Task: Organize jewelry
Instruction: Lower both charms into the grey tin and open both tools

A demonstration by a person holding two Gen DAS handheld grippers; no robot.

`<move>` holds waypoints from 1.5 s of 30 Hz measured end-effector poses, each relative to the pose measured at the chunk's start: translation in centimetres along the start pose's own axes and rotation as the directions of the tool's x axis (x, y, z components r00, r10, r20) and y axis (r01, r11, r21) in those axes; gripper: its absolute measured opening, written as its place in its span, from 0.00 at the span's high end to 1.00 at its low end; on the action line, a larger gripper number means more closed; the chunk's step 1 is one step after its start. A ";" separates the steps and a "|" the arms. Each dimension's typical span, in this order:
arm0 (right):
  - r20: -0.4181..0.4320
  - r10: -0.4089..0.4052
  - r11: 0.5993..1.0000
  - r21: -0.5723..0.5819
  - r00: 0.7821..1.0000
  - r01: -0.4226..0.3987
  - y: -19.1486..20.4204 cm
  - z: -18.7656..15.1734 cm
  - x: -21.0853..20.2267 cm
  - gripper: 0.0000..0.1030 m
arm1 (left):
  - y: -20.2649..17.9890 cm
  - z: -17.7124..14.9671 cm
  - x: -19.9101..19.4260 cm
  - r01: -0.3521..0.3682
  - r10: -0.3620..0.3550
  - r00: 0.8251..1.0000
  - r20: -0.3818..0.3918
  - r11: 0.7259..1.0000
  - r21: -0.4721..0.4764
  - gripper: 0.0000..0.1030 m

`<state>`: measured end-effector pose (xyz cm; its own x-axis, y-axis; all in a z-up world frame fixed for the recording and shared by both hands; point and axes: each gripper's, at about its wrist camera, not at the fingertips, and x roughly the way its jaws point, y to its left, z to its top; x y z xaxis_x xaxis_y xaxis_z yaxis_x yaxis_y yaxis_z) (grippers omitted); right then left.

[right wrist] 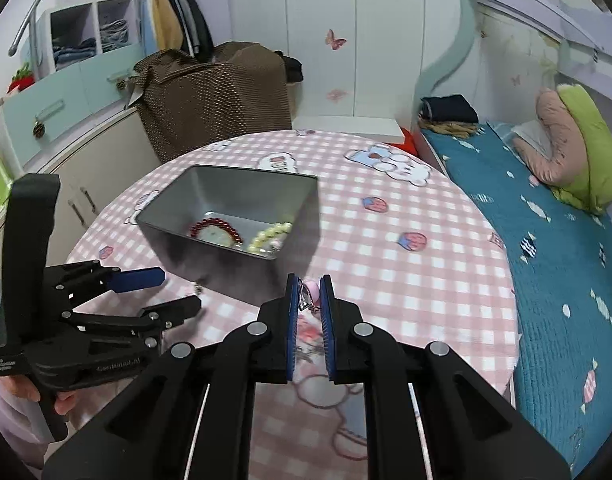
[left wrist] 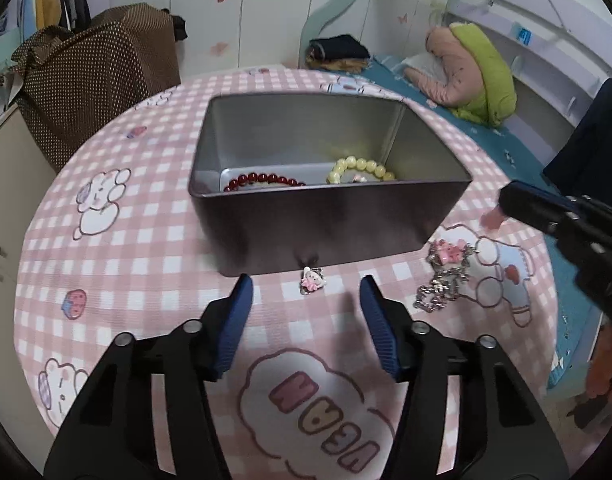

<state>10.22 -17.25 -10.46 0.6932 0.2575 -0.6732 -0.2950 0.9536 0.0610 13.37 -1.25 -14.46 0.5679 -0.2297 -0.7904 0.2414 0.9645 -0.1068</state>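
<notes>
The right hand-held gripper (right wrist: 309, 284) is clenched on a silvery chain with a pink charm (right wrist: 309, 295), lifted just above the desk (right wrist: 405, 280); its blue pads press the chain from both sides. The left hand-held gripper (left wrist: 306, 284) stands released, nothing between its blue fingers (left wrist: 236, 320); a small pink-and-white charm (left wrist: 311, 280) lies on the cloth just ahead of the fingertips, close against the near wall of the metal tin (left wrist: 325, 232). In the left wrist view a silvery chain with a pink bow (left wrist: 445, 276) shows to the right of the tin, below the blurred right tool. Inside the tin lie a red bead bracelet (left wrist: 264, 181) and a pale yellow bead bracelet (left wrist: 359, 168), side by side on its floor. The round desk wears a pink checked cloth printed with cartoon bears and strawberries; beyond it stand white wardrobe doors (right wrist: 345, 40) with butterfly stickers, a brown dotted cover (right wrist: 214, 96) over something bulky, and shelves with folded clothes (right wrist: 90, 36); to the right runs a bed (right wrist: 545, 240) in blue patterned bedding, with a pink and green cushion (right wrist: 573, 152).
</notes>
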 end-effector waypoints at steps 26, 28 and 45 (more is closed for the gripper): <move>0.011 0.030 0.999 0.030 0.999 -0.031 -0.2 -0.7 -0.6 0.90 | -0.5 -1.1 -1.5 -0.031 0.031 0.999 0.014 0.999 0.026 0.87; 0.012 0.031 0.999 0.024 0.999 -0.031 0.1 -0.6 -0.7 0.90 | -0.5 -1.0 -2.1 -0.028 0.028 0.999 0.027 0.999 0.021 0.87; 0.064 0.076 0.997 0.009 0.995 -0.077 1.9 1.8 -1.9 0.90 | 1.6 1.2 -7.0 0.003 0.004 0.992 0.129 0.998 -0.057 0.87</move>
<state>9.52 -15.64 -7.67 0.7091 0.3387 -0.6184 -0.3412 0.9324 0.1193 10.77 1.78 -8.41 0.6655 -0.2403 -0.7067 0.1982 0.9697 -0.1431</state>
